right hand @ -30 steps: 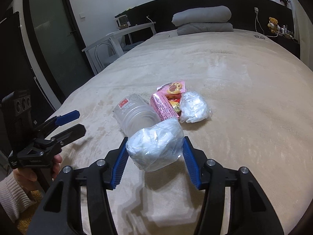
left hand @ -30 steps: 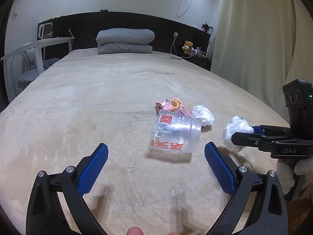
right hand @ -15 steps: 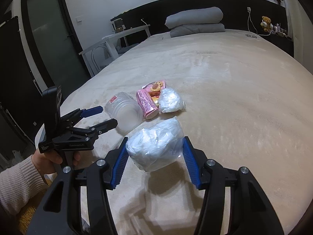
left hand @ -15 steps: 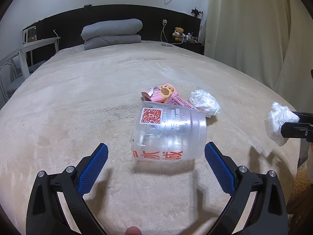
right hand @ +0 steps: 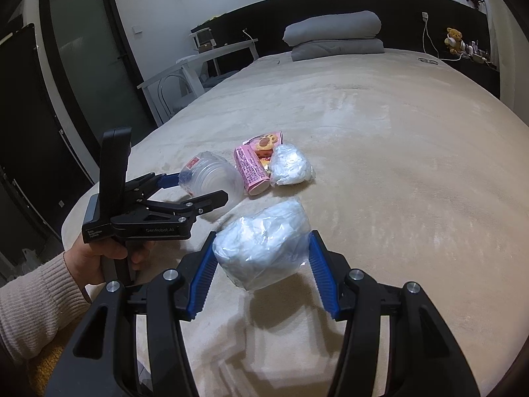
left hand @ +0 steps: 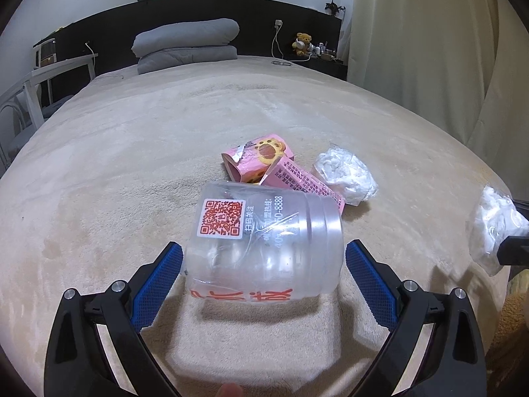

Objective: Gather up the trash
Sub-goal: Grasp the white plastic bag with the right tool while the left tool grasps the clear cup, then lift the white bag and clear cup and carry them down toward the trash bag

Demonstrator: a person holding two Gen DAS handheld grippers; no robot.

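- Four pieces of trash are showing on the beige bed [left hand: 139, 152]: a clear plastic cup [left hand: 264, 244], a pink carton [left hand: 264, 162], and two white wads wrapped in clear plastic.
- Lying on its side near the foot of the bed, the clear plastic cup is showing a red code label and red characters on its wall.
- Spreading wide, the left gripper [left hand: 264, 278] is bracketing the cup, one blue pad [left hand: 155, 287] to the left of it and the other to the right; its jaws are standing open, with the pads at the cup's sides but not squeezing it.
- Clamping firmly, the right gripper [right hand: 261, 258] is holding one bagged white wad [right hand: 264, 251] between its blue pads, lifted clear of the bed, with a shadow falling underneath.
- Sitting just beyond the cup, the pink carton is lying flattened, with its torn end toward the left.
- Resting right of the carton and touching it, the second white wad [left hand: 345, 178] is lying on the blanket.
- Gripping the left tool's handle, a hand [right hand: 105, 258] in a ribbed pale sleeve is showing at the near left of the right wrist view.
- Lying at the far end by the dark headboard, a folded grey duvet [left hand: 185, 46] is sitting on the bed.
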